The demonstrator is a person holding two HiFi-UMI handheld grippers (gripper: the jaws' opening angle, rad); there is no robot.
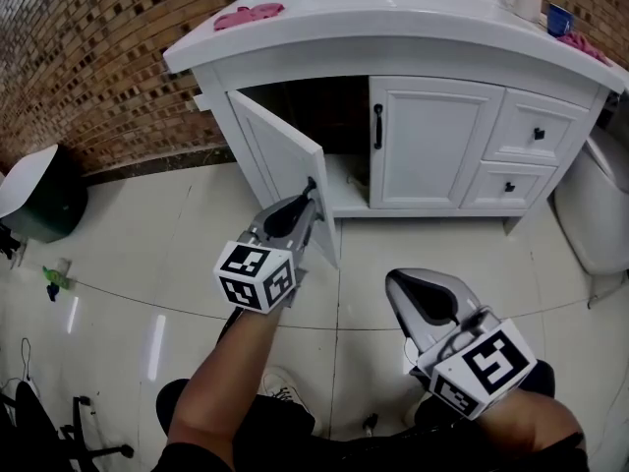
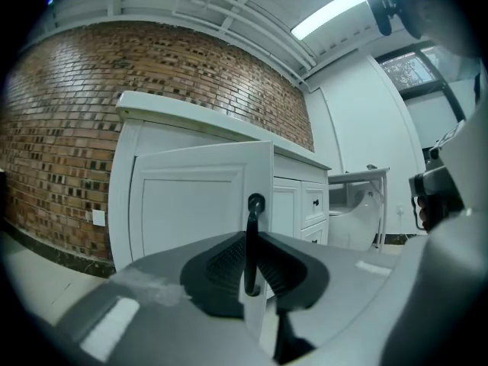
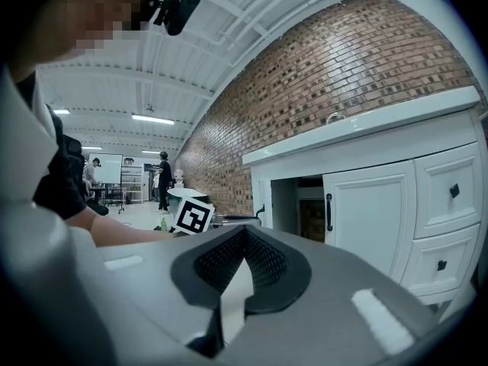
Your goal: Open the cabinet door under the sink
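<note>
A: Door status?
B: Cabinet door (image 1: pixel 280 160) under the sink (image 1: pixel 393 13) stood swung out, roughly halfway. Left tool (image 1: pixel 309 193) was clamped on its black handle (image 2: pixel 252 239).
A: Right tool (image 1: pixel 418 298)?
B: Jaws together, empty, well clear. Probably left: finish the swing, release.

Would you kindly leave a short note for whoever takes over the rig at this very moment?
Left gripper: shut on the black handle of the left cabinet door.
Right gripper: shut, empty, back from the vanity.
Done: that door stands swung well out, the dark inside showing.
Left: swing it wider if needed, then release the handle.
</note>
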